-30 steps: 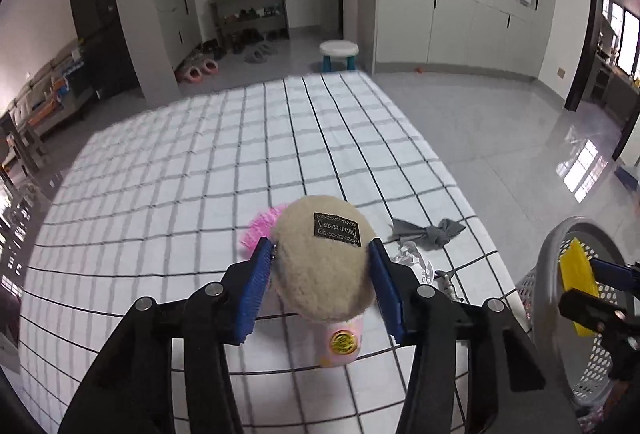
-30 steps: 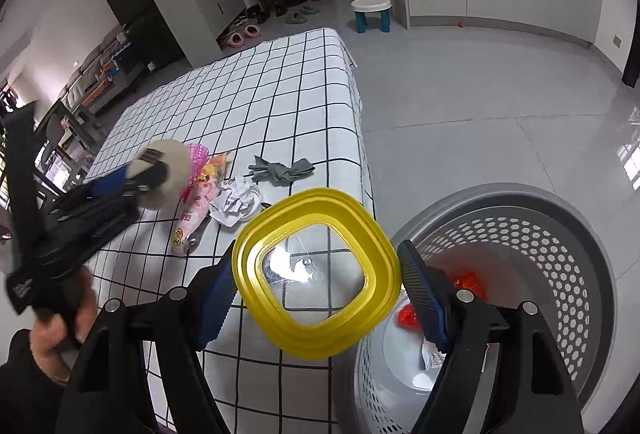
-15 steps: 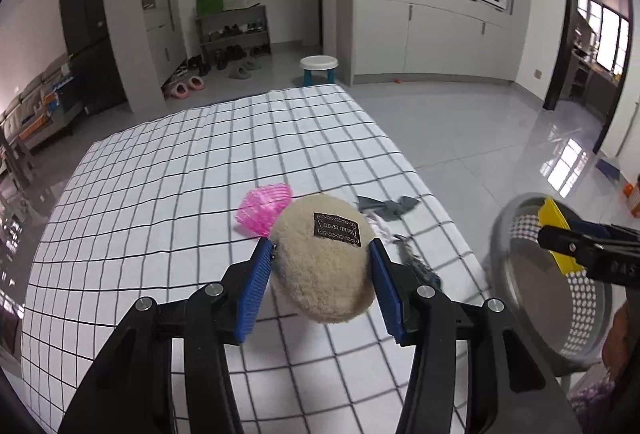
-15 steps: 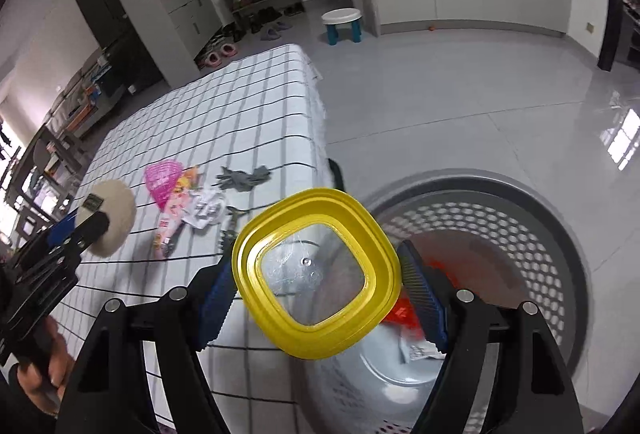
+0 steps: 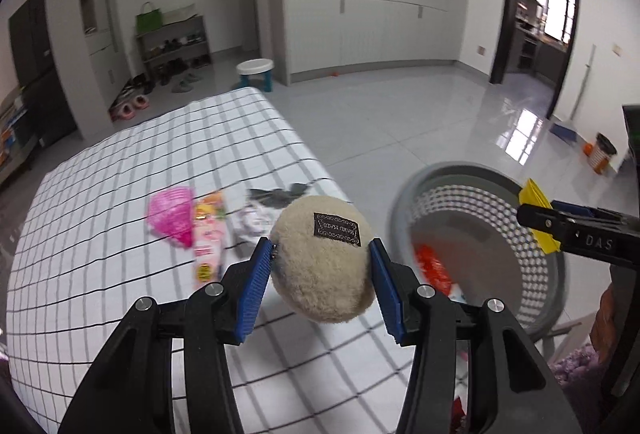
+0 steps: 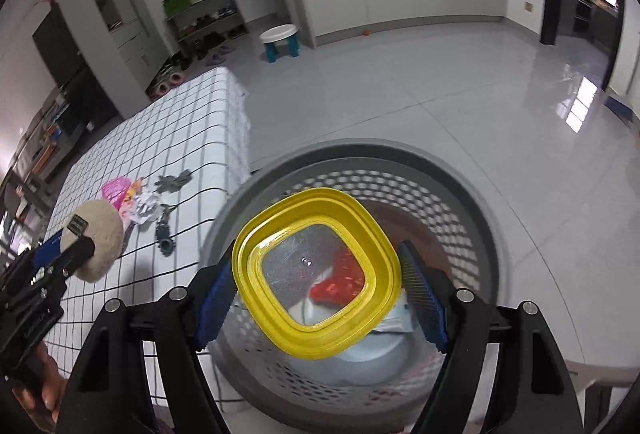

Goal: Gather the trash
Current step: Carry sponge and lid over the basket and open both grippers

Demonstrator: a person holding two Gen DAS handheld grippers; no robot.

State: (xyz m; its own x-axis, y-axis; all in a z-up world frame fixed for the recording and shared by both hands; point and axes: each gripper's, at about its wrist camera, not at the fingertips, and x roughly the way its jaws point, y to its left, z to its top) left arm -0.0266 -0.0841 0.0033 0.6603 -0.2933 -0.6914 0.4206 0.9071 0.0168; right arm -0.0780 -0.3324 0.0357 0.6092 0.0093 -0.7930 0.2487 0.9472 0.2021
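Note:
My left gripper [image 5: 318, 274] is shut on a beige fluffy pad [image 5: 323, 258] with a black label, held above the checked table near its right edge; it also shows in the right wrist view [image 6: 98, 242]. My right gripper [image 6: 318, 290] is shut on a yellow-rimmed clear lid [image 6: 316, 270] and holds it over the grey perforated basket [image 6: 460, 201]. The basket [image 5: 532, 246] holds red and white trash [image 6: 340, 282]. The lid's edge [image 5: 538, 213] shows in the left wrist view.
On the checked table [image 5: 100, 234] lie a pink net [image 5: 170, 213], a pink wrapper [image 5: 206, 242], crumpled paper [image 5: 250, 222] and a grey rag [image 5: 276, 193]. A dark small object [image 6: 165, 234] lies near the table edge. Glossy floor surrounds the basket; a small stool [image 5: 255, 71] stands beyond.
Both grippers moved right toward the basket. The lid is now over the basket's opening, and the pad has come closer to the table's right edge.

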